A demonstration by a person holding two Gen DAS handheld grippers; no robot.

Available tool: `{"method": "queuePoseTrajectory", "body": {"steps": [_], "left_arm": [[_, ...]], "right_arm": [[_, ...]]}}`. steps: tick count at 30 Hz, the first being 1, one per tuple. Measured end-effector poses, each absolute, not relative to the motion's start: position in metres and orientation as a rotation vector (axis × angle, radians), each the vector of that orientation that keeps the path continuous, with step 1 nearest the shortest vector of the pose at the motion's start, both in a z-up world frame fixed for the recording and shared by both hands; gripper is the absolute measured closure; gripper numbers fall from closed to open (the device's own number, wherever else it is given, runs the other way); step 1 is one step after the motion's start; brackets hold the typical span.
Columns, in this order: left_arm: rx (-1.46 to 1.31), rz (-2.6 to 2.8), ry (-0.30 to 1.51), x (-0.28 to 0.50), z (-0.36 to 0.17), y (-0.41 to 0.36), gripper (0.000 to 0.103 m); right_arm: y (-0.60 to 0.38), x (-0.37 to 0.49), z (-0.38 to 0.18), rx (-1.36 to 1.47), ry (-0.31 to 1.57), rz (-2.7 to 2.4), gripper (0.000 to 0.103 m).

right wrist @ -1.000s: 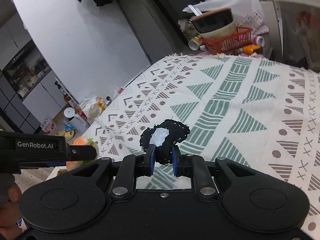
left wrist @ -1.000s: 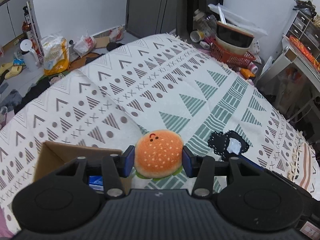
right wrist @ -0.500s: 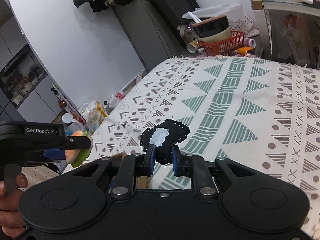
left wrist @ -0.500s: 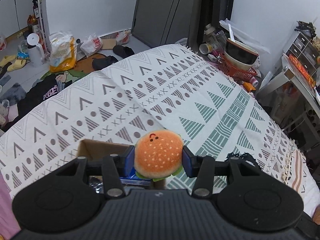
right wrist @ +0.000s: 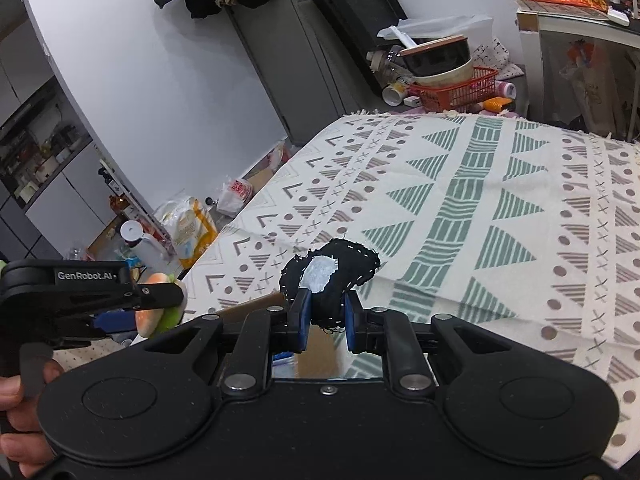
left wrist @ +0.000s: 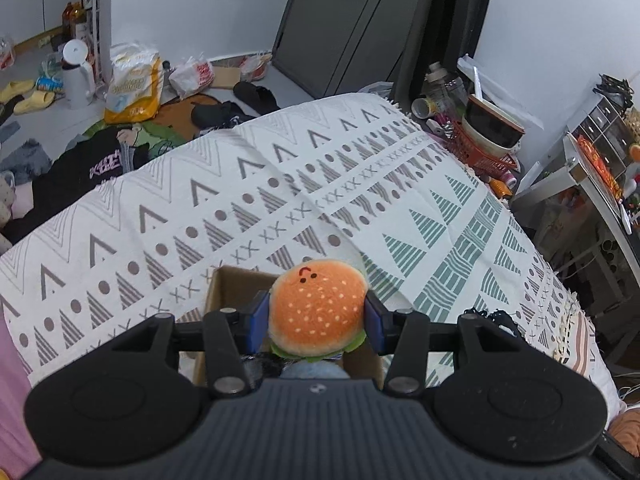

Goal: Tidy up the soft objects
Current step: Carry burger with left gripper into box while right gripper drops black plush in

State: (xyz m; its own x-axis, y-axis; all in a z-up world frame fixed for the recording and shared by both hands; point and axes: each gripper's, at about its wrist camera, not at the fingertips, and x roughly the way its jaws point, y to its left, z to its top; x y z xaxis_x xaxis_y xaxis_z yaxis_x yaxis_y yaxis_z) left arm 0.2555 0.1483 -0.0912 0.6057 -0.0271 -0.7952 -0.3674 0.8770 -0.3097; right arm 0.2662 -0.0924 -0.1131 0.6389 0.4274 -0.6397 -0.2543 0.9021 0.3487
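Blanket (left wrist: 420, 208): patterned, spread wide and bare ahead of both grippers; far edge drops to a cluttered floor, right edge runs near a red basket (left wrist: 480, 156) of bowls.
Cardboard box (left wrist: 232, 288): open-topped, resting on the blanket's near part — far wall and left corner visible just below the left fingers; also under the right fingers (right wrist: 256, 304), contents mostly hidden.
Left gripper (left wrist: 318, 314): closed on the burger plush (left wrist: 318, 308), blue pads pressed to both sides of the bun.
Burger plush: held above the box opening, clear of the blanket, bun face toward the camera.
Right gripper (right wrist: 326, 316): closed on the black fabric toy (right wrist: 332, 274), pinched at its lower end.
Black fabric toy: stands up past the fingertips, white patch facing the camera, apparently over the box's right edge — hard to be sure.
Gap between grippers: left one seen at the right view's left edge, near but apart.
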Motion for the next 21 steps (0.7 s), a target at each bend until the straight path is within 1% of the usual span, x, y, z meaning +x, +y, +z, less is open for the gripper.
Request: {"method": "queuePoseTrajectory", "body": {"steps": [9, 12, 13, 14, 21], "left_arm": [[-0.507, 0.209, 0.933, 0.253, -0.109, 0.170, 0.053], [-0.528, 0.201, 0.952, 0.254, -0.115, 0.177, 0.047], [-0.539, 0.201, 0.952, 0.254, -0.116, 0.180, 0.042], [-0.543, 0.209, 0.950, 0.253, -0.117, 0.182, 0.040], [-0.515, 0.216, 0.911, 0.248, -0.106, 0.191, 0.034]], "right_arm": [[-0.064, 0.256, -0.113, 0.221, 0.805, 0.412, 0.086], [-0.054, 0.256, -0.113, 0.211, 0.812, 0.426, 0.085], [-0.051, 0.255, -0.113, 0.209, 0.815, 0.430, 0.085], [-0.047, 0.255, -0.114, 0.208, 0.820, 0.436, 0.085], [-0.030, 0.253, -0.117, 0.215, 0.849, 0.481, 0.084]]}}
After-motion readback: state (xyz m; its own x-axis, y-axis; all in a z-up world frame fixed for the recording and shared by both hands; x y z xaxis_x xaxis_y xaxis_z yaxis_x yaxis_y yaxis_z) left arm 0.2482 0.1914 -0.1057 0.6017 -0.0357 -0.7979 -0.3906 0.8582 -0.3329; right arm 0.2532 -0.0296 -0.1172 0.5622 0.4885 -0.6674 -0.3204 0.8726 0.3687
